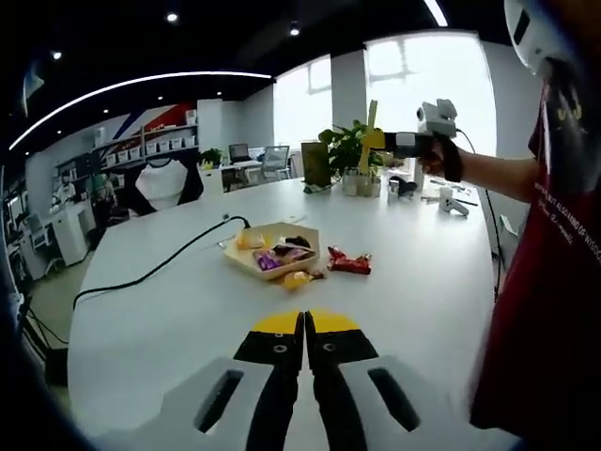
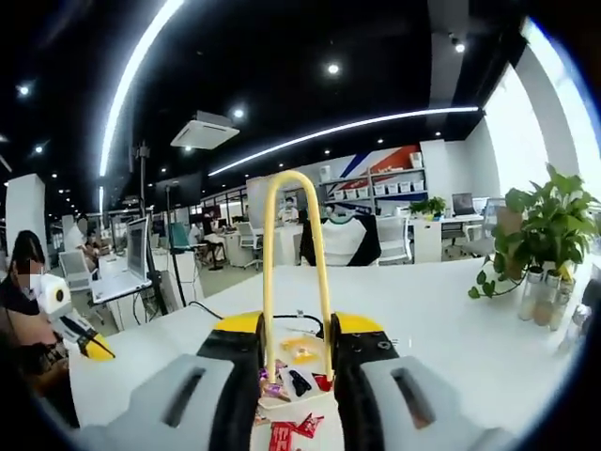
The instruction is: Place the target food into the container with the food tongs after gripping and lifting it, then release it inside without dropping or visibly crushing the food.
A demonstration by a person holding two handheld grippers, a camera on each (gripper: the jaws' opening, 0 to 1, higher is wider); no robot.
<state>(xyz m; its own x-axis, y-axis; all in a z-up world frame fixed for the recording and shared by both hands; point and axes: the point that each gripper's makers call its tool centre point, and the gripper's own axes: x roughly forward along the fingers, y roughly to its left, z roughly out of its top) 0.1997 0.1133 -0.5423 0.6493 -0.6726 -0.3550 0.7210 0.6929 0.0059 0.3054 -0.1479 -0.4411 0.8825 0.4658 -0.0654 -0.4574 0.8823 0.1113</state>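
Left gripper (image 1: 304, 324): jaws pressed together, nothing between them, low over the white table (image 1: 169, 319). Ahead of its tips, a tray (image 1: 272, 250) of wrapped snacks, a red packet (image 1: 348, 262) just beside. Right gripper (image 2: 297, 346): jaws clamped on yellow tongs (image 2: 293, 254), raised high; same tray (image 2: 293, 381) below its tips.

On the white table (image 1: 169, 319) I count one shallow tray (image 1: 246, 263) holding wrapped snacks; about five wrappers lie in it, though I cannot separate them surely. Beside the tray there is one red wrapper (image 1: 349, 262) and one yellow wrapper (image 1: 297, 279). There is one black cable (image 1: 150, 272), one potted plant (image 1: 349, 148), and one pair of yellow tongs (image 2: 295, 254).
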